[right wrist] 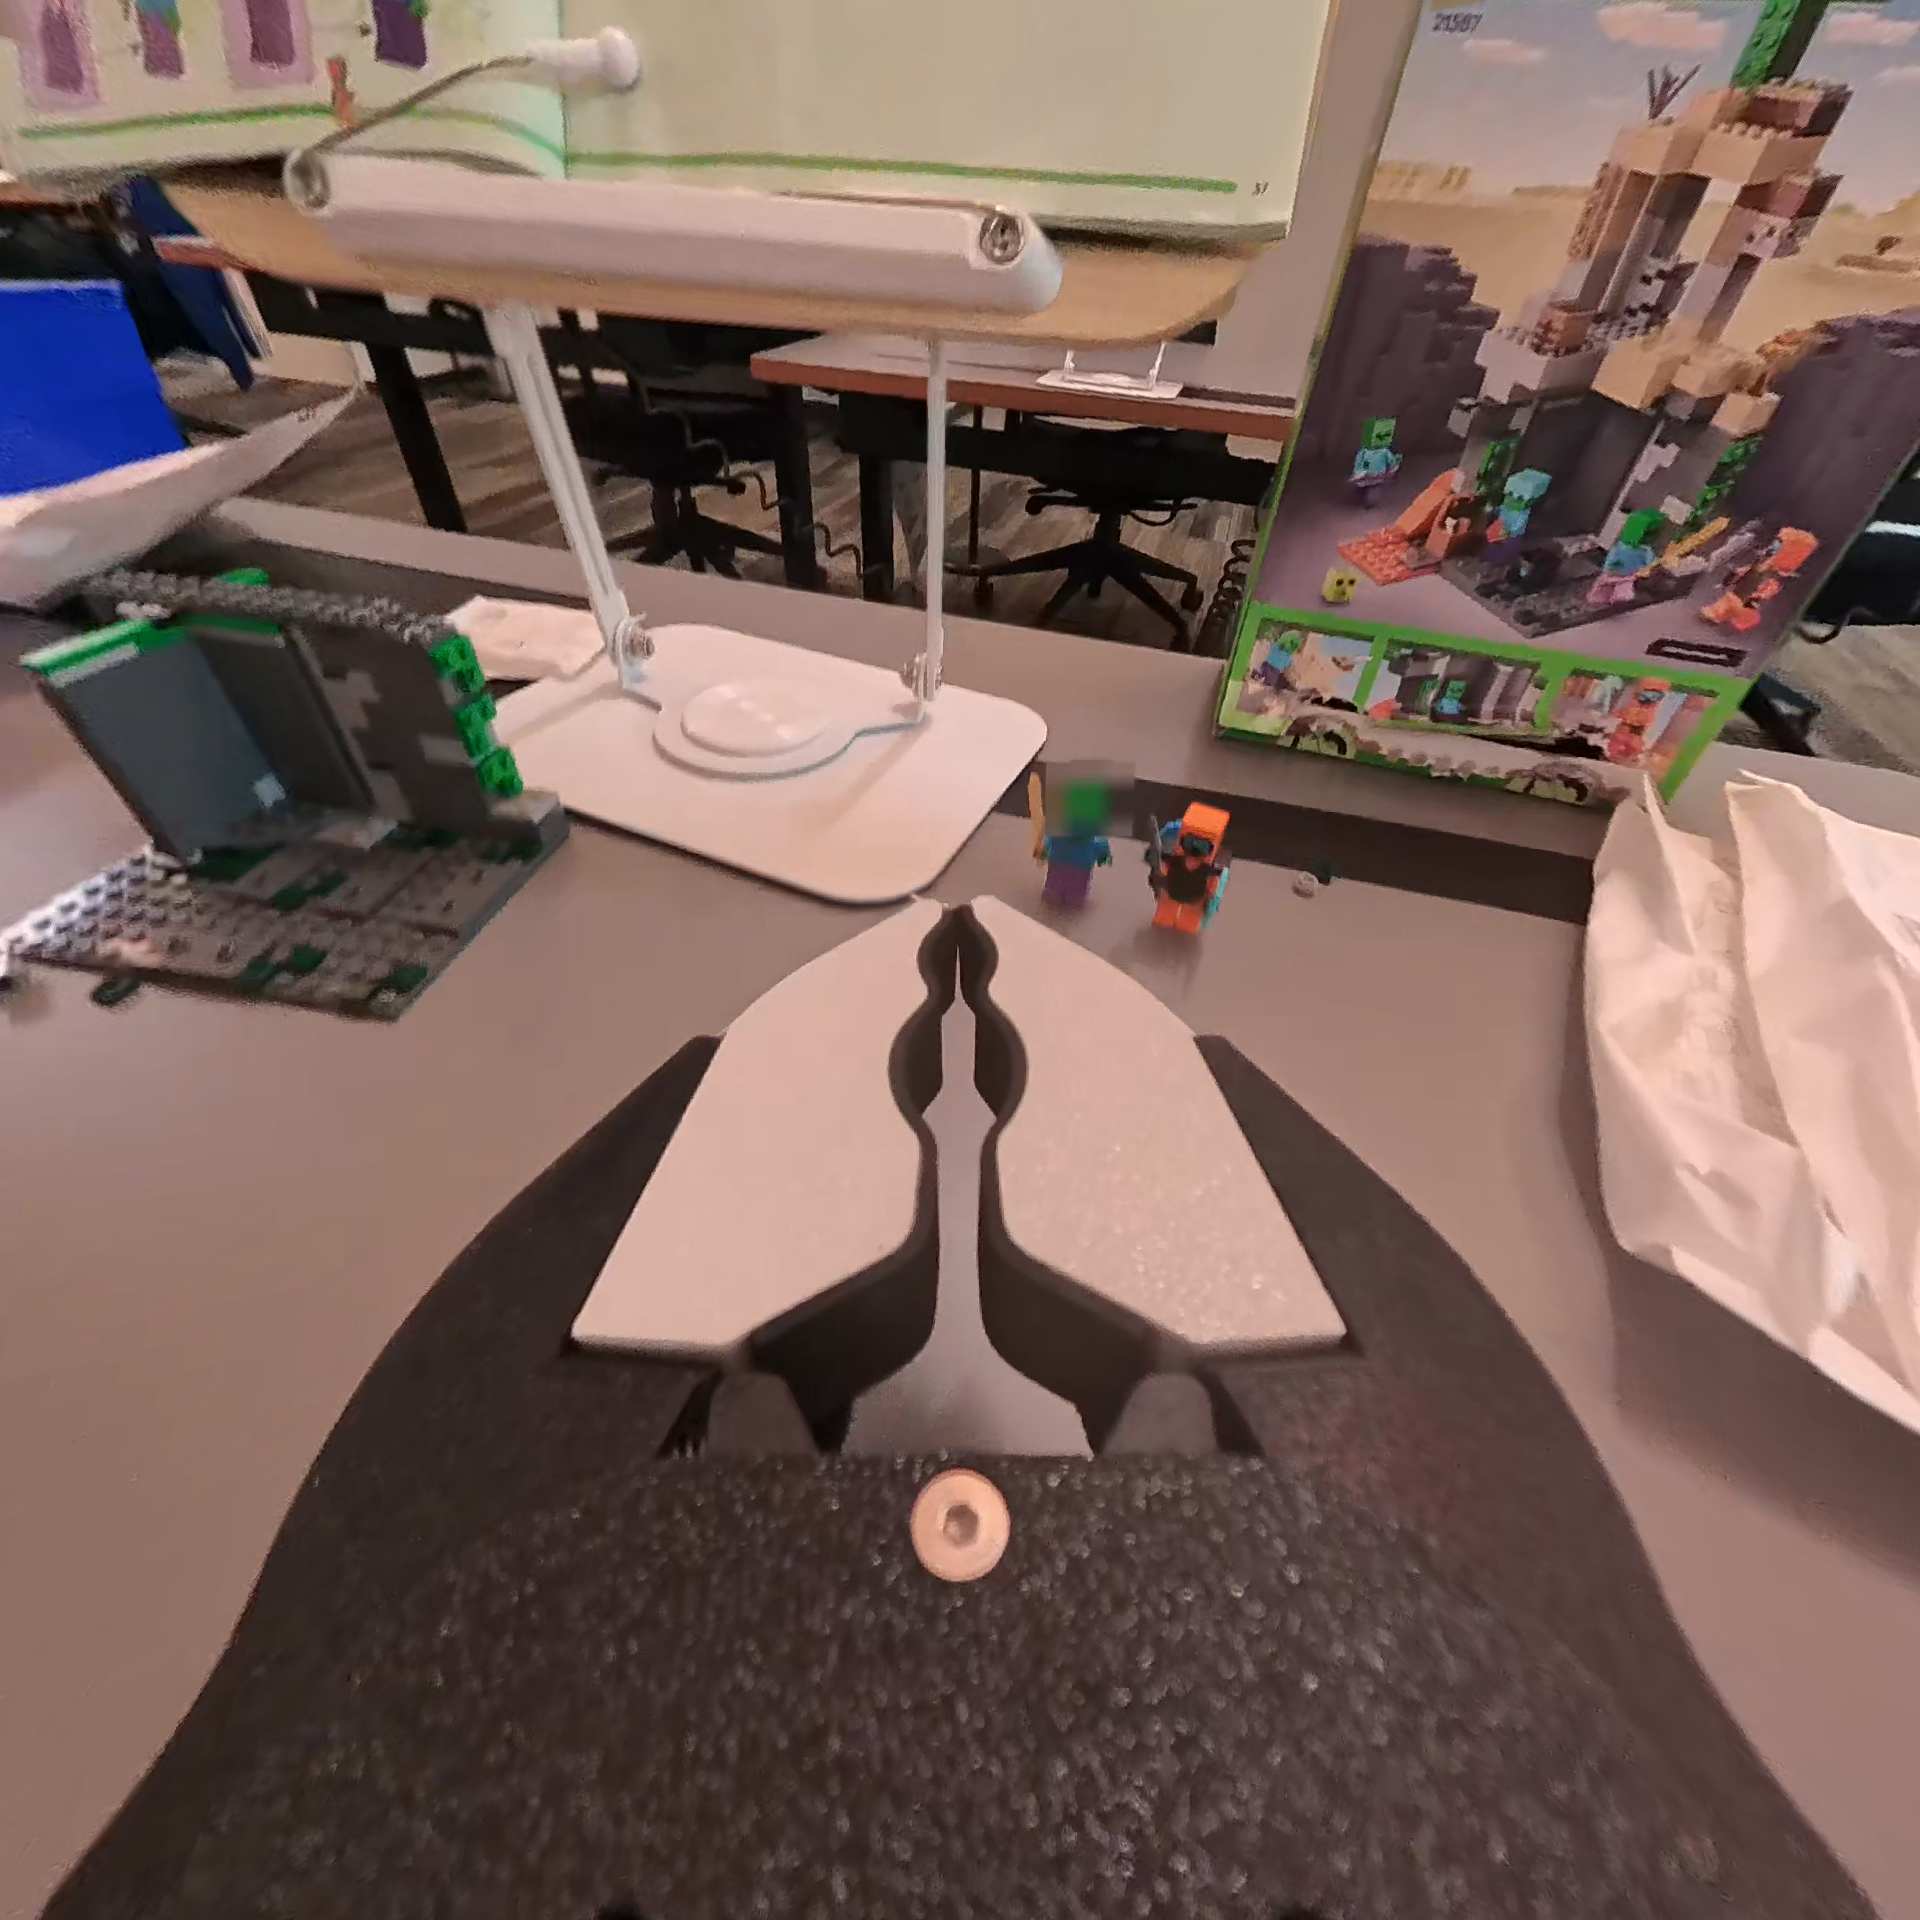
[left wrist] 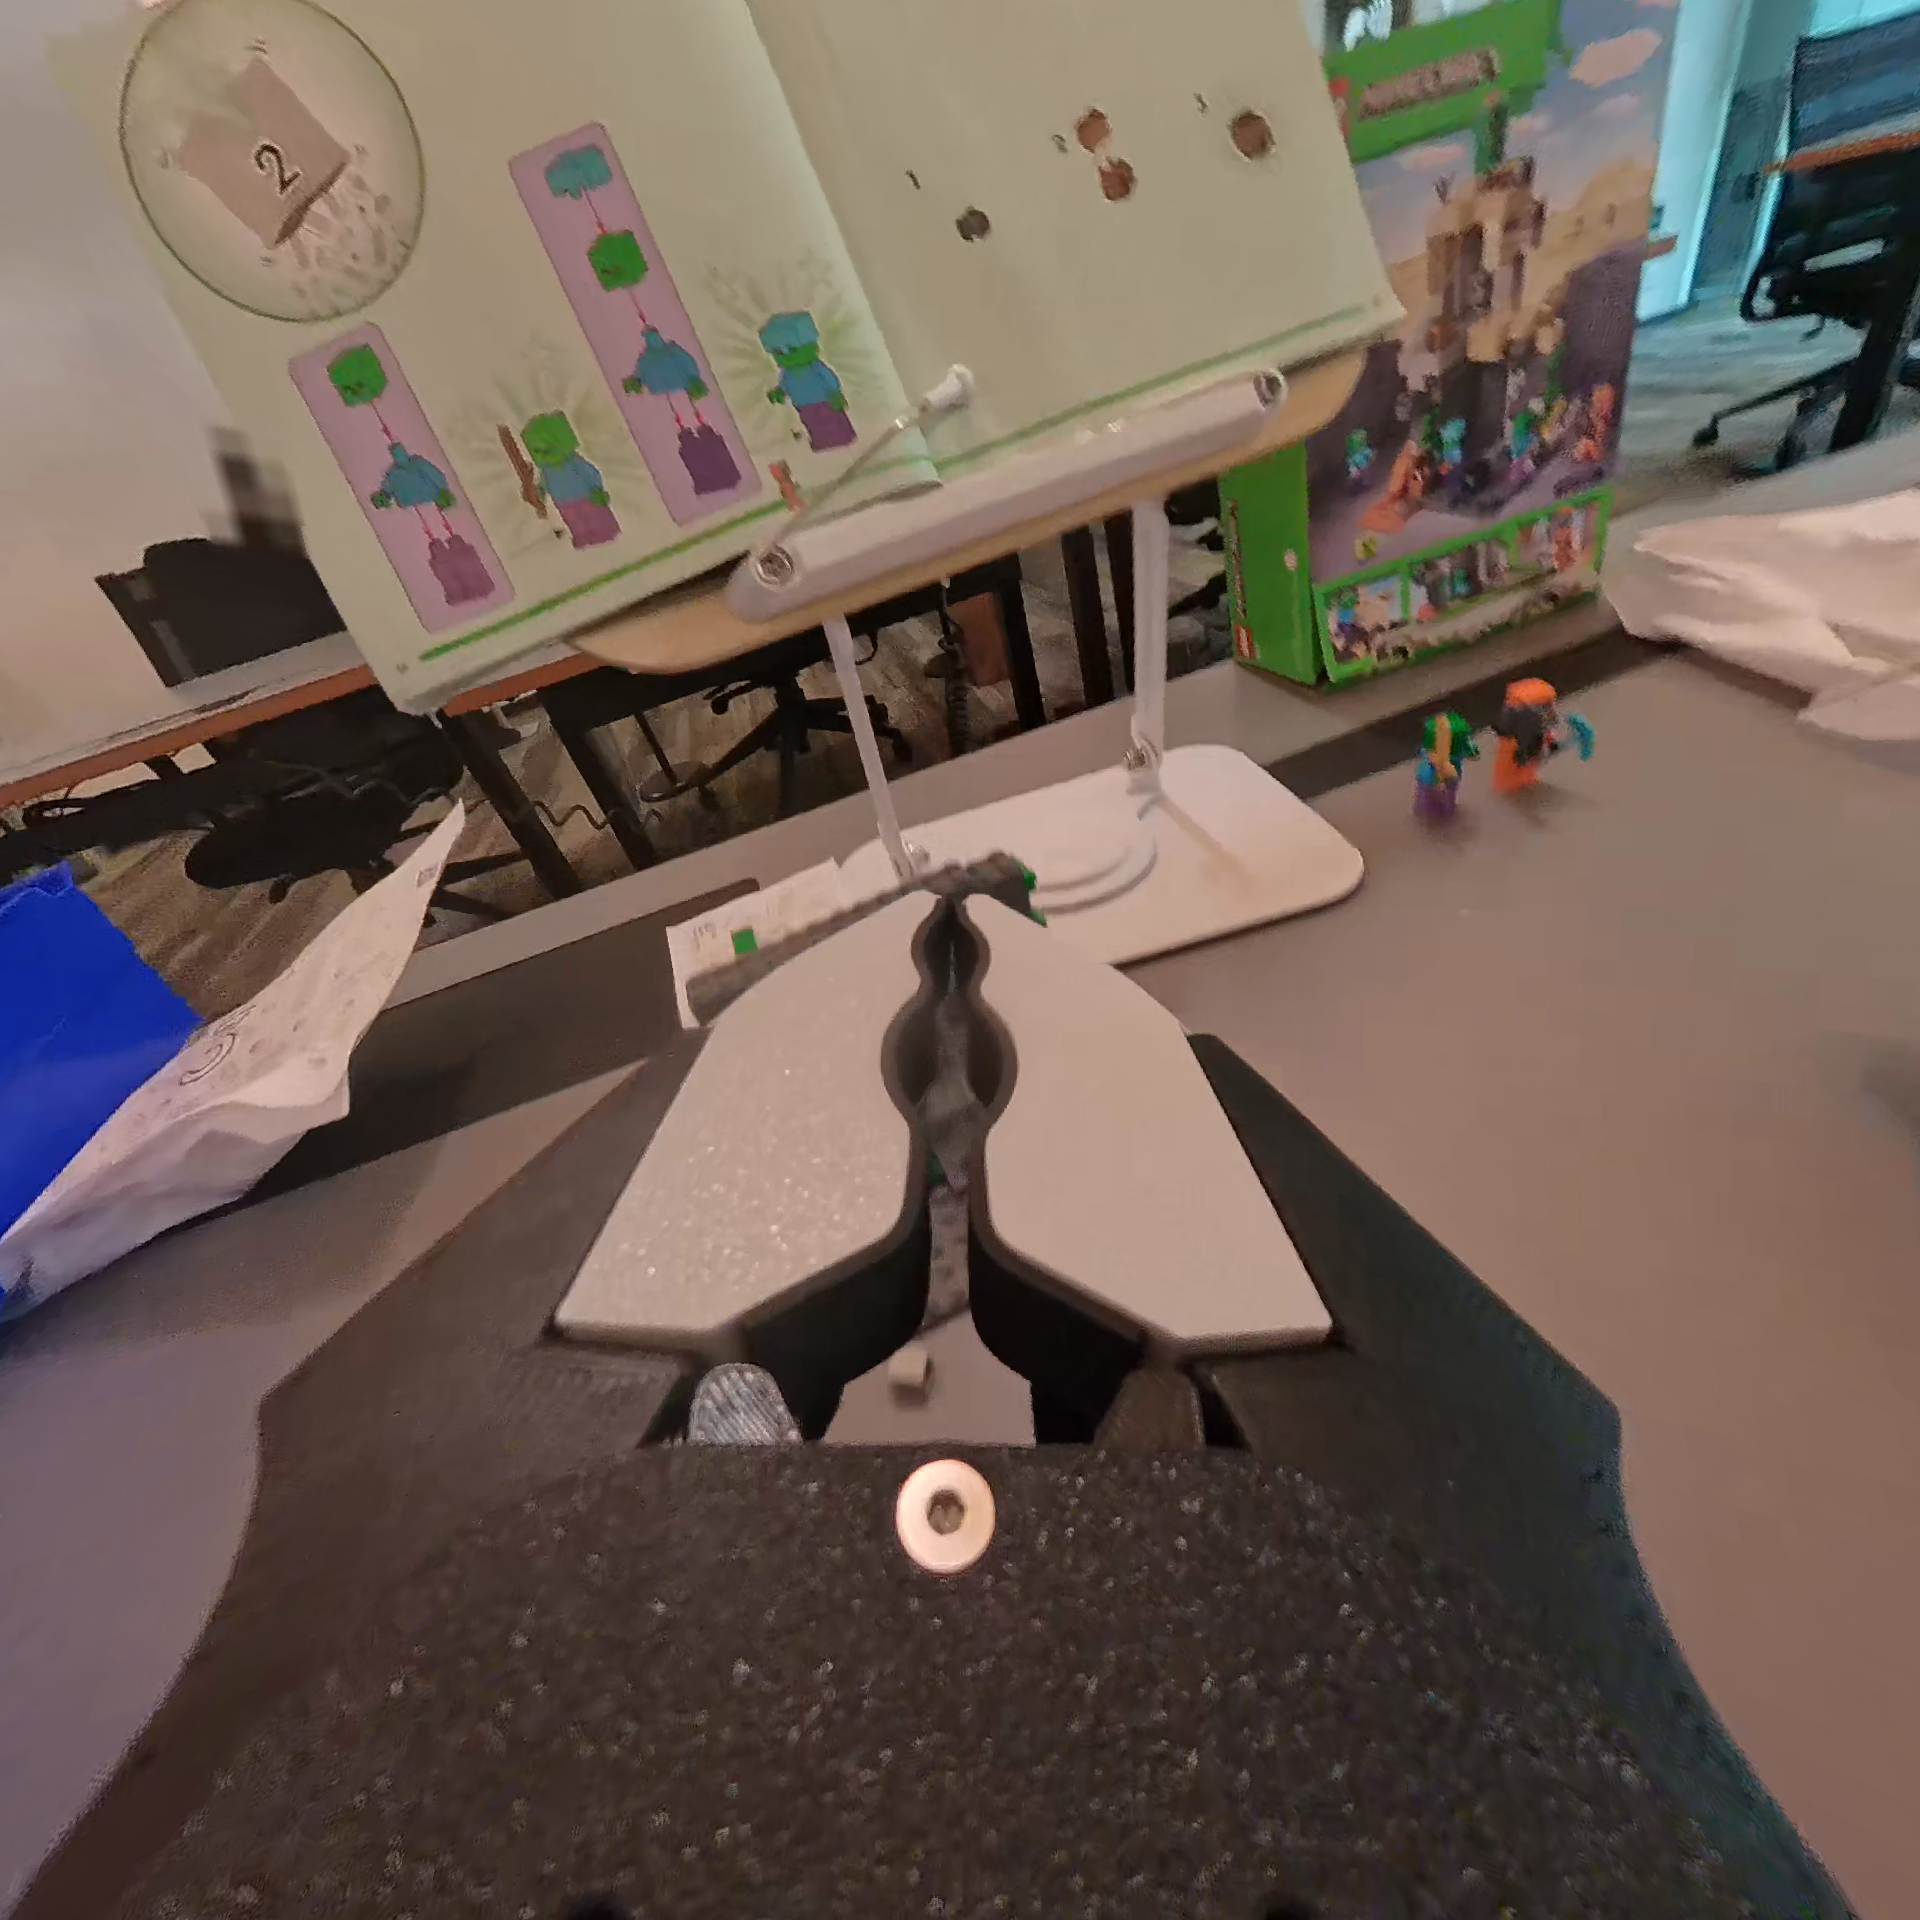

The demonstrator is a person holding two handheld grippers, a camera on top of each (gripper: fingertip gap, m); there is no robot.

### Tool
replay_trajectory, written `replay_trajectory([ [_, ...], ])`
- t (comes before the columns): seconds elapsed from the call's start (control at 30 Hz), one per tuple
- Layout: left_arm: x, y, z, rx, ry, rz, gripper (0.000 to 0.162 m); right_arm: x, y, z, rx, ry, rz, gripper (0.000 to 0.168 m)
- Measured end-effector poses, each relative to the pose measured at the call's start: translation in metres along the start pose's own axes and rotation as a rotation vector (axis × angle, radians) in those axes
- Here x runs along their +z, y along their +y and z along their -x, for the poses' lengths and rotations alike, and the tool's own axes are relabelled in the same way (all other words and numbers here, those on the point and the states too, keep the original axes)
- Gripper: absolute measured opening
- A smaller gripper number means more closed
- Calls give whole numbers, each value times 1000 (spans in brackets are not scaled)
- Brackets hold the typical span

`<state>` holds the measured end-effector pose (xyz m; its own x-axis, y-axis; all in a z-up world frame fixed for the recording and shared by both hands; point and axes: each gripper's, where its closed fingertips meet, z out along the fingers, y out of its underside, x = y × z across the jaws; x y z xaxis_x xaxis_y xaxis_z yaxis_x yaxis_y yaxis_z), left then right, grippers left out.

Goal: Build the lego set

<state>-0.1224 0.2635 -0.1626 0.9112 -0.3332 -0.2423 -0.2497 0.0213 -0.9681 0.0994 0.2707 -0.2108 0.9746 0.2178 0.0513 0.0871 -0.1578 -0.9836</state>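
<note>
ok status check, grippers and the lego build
Left gripper shut on grey build. Right gripper shut, empty, short of the two minifigures. Book stand beside build, nothing blocking.

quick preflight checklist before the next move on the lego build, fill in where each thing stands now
1. Left gripper gripping the grey build: ok, a grey part shows between its shut fingers.
2. Right gripper free: ok, shut on nothing.
3. Instruction booklet open on its stand: ok.
4. Two minifigures upright, apart from the build: ok.
5. Next brick located: cannot tell; one small loose piece lies near the figures.
6. Build seated flat on the table: cannot tell.
</note>
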Motion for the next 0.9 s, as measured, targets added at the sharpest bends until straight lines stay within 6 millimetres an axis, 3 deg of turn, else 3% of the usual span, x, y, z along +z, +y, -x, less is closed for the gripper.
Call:
replay_trajectory([
  [0.17,30,-15,15,-121,-45,-32,0,20,-15,4,10,-23,-31,0],
  [0.43,25,16,29,-161,-40,8,0,2,-32,21,22,-129,-98,0],
  [0.57,26,19,36,-206,-29,9,0,2,-31,25,8,-153,-94,0],
  [0.9,28,27,19,-239,52,38,1,2,-22,16,92,-180,-61,0],
])
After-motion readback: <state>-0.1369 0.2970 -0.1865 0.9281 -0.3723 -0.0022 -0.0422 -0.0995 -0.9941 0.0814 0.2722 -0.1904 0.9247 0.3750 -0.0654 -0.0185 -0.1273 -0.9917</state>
